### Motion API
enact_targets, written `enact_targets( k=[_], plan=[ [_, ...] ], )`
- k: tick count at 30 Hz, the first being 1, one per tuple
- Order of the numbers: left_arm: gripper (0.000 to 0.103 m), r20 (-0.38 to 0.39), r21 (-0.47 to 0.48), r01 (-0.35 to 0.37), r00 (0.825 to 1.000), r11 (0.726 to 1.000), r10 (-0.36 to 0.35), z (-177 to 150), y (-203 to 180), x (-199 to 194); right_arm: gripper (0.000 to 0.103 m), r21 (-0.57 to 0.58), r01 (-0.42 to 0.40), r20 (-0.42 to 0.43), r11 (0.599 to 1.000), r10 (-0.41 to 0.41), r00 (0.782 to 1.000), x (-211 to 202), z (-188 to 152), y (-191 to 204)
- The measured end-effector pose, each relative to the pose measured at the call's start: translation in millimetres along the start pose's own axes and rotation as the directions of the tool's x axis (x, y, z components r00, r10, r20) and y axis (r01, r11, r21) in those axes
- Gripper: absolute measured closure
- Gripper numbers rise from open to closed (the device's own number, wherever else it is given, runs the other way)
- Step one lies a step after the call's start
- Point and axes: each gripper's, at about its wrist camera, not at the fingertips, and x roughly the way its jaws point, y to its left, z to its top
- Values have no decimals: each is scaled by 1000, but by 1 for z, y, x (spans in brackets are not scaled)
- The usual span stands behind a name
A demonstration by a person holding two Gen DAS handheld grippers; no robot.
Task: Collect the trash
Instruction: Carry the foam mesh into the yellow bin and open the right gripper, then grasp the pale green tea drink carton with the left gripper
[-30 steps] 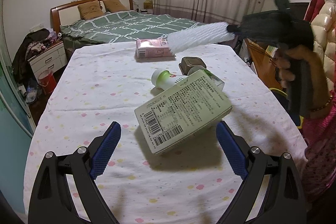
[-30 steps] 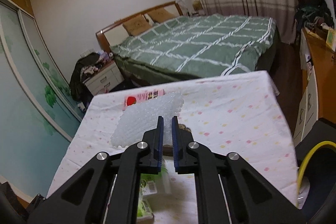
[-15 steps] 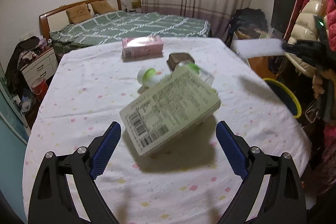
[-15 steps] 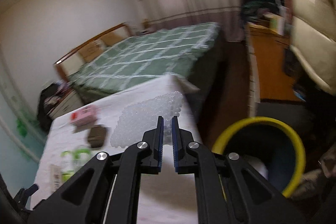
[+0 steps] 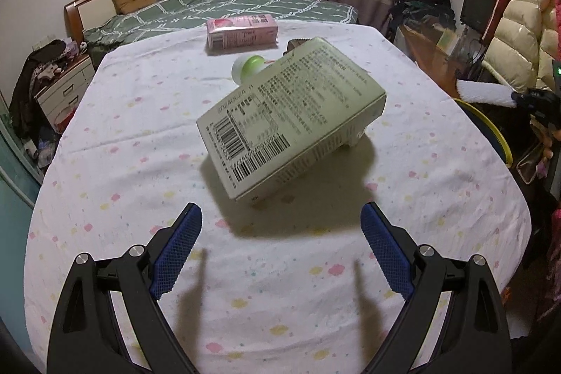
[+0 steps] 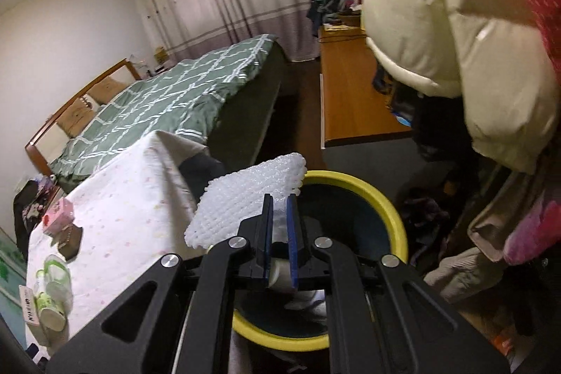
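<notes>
My left gripper stands open just short of a pale green carton, which lies tilted with its barcode side up, propped on a green-capped bottle. Behind them lie a brown packet and a pink carton. My right gripper is shut on a white bubble-wrap sheet and holds it off the table's right side, over the rim of a yellow-rimmed bin. From the left wrist, the sheet and bin rim show at far right.
The table wears a white spotted cloth. A green-quilted bed stands behind it, a nightstand at left. A wooden desk and hanging puffer coats crowd the right side beside the bin.
My right gripper has swung the bubble wrap from above the table out past its right edge, over the bin. My left gripper has sunk a little toward the green carton.
</notes>
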Motion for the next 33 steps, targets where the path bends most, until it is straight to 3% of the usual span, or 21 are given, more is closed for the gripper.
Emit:
enact_targets(
  k=[8,20,26,33],
  plan=[
    [12,-32,-9,21,999,1000,-21,1,1,13,82,15,23,-40,1000,-23,999,12,-9,-14],
    [12,-41,15,57,998,998,-56,17,2,31,78,-24,-33,-57,999,32,998,14,-15,5],
    [12,-66,34,150,987,988,-147,17,-17,28,78,-17,-49,-62,999,48,997,15,-16,8],
    [12,-85,122,301,953,946,-292,15,-61,9,78,-13,-72,-66,997,71,995,14,-15,8]
  ],
)
